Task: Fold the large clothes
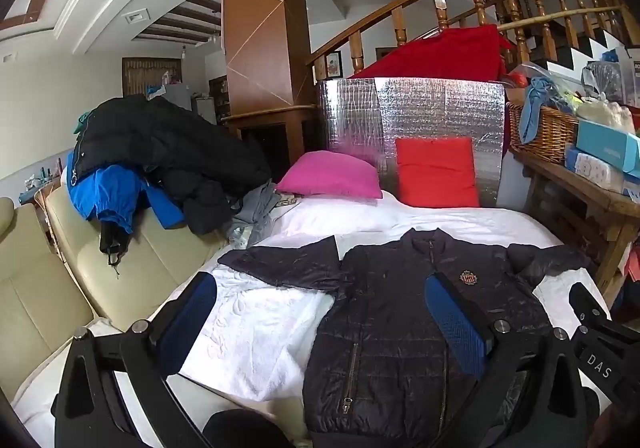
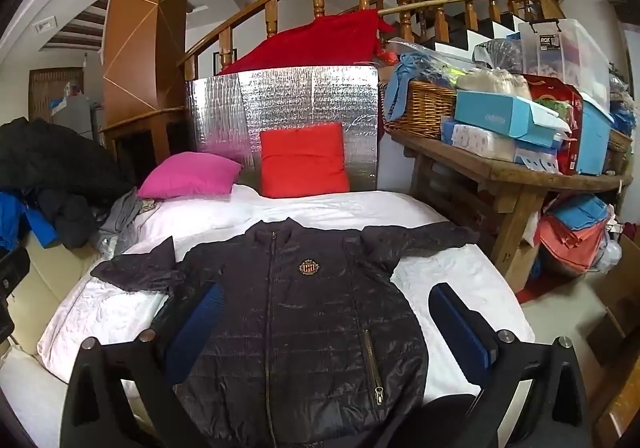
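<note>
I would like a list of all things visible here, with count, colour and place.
jacket: one, dark navy, flat on the bed, zipped, sleeves spread
bed cover: one, white, under the jacket
pillows: two, pink and red, at the bed's head
foil panel: one, silver, behind the pillows
coat pile: black and blue, on the beige sofa
wicker basket: one, brown, on the wooden table
boxes: several, mostly blue, on the table
left hand-held gripper: open, above the jacket
right hand-held gripper: open, above the jacket
</note>
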### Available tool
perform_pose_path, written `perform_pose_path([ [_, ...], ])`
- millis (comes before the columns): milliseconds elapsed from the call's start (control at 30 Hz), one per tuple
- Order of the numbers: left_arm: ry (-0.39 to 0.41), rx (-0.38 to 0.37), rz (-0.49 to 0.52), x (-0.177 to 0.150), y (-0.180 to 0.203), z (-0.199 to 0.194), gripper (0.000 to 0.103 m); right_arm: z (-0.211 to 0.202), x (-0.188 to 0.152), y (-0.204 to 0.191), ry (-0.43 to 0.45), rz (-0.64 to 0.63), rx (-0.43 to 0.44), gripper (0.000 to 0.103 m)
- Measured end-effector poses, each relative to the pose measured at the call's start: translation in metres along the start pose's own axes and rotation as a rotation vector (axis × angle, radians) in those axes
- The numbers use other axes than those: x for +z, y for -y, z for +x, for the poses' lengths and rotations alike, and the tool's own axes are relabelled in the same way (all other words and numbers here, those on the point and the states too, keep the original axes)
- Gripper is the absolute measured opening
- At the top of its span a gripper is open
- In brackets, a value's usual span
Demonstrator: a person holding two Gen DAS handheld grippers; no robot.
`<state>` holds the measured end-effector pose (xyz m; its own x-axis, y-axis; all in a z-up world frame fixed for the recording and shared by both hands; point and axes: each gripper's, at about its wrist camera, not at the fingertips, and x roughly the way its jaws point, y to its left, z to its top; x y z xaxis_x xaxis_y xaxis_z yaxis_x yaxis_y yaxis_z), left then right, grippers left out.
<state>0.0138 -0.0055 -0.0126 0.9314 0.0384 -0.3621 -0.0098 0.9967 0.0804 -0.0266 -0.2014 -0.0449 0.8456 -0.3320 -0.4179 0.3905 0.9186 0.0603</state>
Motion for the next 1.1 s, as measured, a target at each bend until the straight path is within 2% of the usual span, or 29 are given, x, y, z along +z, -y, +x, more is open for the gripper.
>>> perform_pose_path([
  [1100,0.003,-0.019,0.012,0.0021,0.0009,-0.0023,0.103,0.0002,0.0043,-0.0032,0.002,-0.016,0.008,0.103],
])
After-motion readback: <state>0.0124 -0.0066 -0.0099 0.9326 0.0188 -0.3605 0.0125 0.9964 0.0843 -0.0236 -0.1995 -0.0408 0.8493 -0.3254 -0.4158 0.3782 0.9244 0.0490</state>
